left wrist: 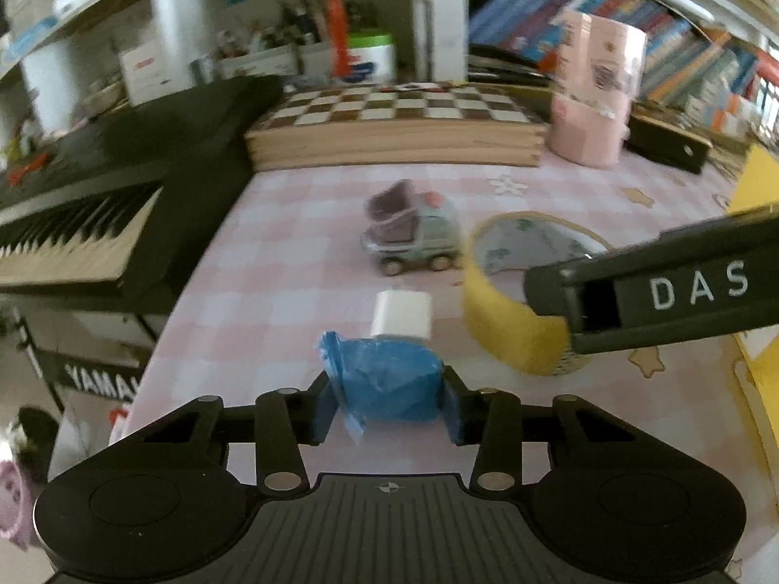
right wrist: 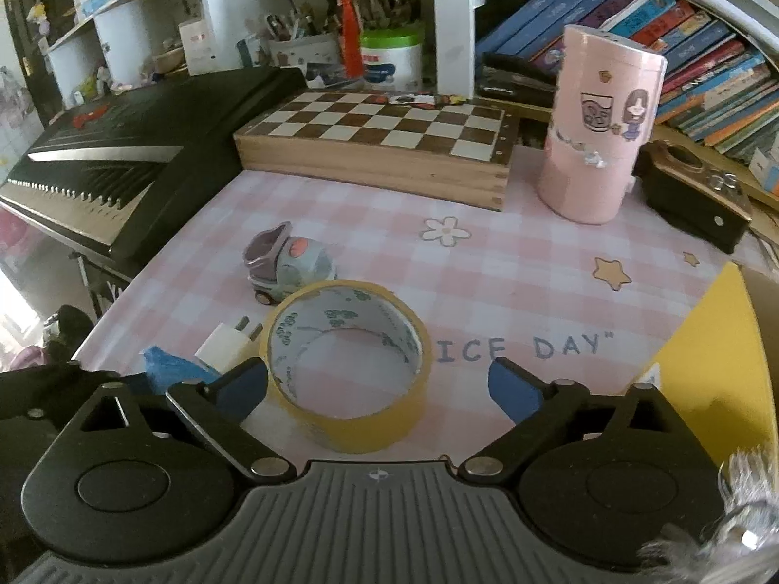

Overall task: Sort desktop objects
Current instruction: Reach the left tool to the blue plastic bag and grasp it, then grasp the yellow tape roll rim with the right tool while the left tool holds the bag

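Observation:
My left gripper (left wrist: pixel 389 406) is shut on a blue plastic-wrapped bundle (left wrist: pixel 389 384), held just above the pink checked tablecloth. A white plug adapter (left wrist: pixel 403 314) lies right beyond it. A toy car (left wrist: pixel 414 231) stands further back. A yellow tape roll (left wrist: pixel 516 292) lies flat at the right. My right gripper (right wrist: pixel 377 384) is open, its jaws on either side of the tape roll (right wrist: pixel 348 365). In the right wrist view the plug adapter (right wrist: pixel 224 343), the blue bundle (right wrist: pixel 168 365) and the toy car (right wrist: pixel 287 263) lie to the left.
A wooden chessboard box (right wrist: pixel 380 146) and a pink cylinder container (right wrist: pixel 599 131) stand at the back. A black keyboard (right wrist: pixel 121 146) sits off the table's left edge. A yellow box (right wrist: pixel 720 365) stands at the right. Shelves with books and pen holders lie behind.

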Tool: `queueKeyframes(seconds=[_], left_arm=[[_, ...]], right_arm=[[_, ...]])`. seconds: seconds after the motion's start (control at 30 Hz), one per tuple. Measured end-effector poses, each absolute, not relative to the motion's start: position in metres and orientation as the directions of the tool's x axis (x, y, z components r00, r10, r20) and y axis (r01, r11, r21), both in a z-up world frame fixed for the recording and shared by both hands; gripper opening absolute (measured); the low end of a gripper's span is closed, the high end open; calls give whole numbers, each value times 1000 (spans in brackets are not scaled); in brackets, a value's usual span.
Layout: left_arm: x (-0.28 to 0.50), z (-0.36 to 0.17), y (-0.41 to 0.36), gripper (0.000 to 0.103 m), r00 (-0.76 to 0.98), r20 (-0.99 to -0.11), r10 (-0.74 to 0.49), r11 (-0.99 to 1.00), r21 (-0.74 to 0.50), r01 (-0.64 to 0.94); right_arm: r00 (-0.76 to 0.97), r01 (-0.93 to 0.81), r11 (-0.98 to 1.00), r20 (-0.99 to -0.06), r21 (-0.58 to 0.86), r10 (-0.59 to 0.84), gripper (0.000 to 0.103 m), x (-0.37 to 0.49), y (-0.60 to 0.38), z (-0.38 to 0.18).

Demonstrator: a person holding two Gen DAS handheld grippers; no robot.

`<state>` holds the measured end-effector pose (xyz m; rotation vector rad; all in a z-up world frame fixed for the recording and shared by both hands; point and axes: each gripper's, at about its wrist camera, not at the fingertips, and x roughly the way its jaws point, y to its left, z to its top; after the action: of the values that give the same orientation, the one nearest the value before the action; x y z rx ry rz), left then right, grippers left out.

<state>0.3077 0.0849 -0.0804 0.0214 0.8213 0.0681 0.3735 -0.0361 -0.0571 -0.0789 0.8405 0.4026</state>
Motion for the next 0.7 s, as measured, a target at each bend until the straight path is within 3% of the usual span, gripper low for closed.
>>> queueKeyframes(seconds=[0.57, 0.7], left_arm=[[280, -66, 103, 41, 676, -732, 85, 993, 9, -115], [278, -62, 104, 41, 682, -726, 85, 993, 10, -114]], right_arm=[[551, -428, 903, -782, 37, 293, 101, 398, -11, -82], [548, -414, 908, -777, 69, 309, 97, 400, -14, -87]])
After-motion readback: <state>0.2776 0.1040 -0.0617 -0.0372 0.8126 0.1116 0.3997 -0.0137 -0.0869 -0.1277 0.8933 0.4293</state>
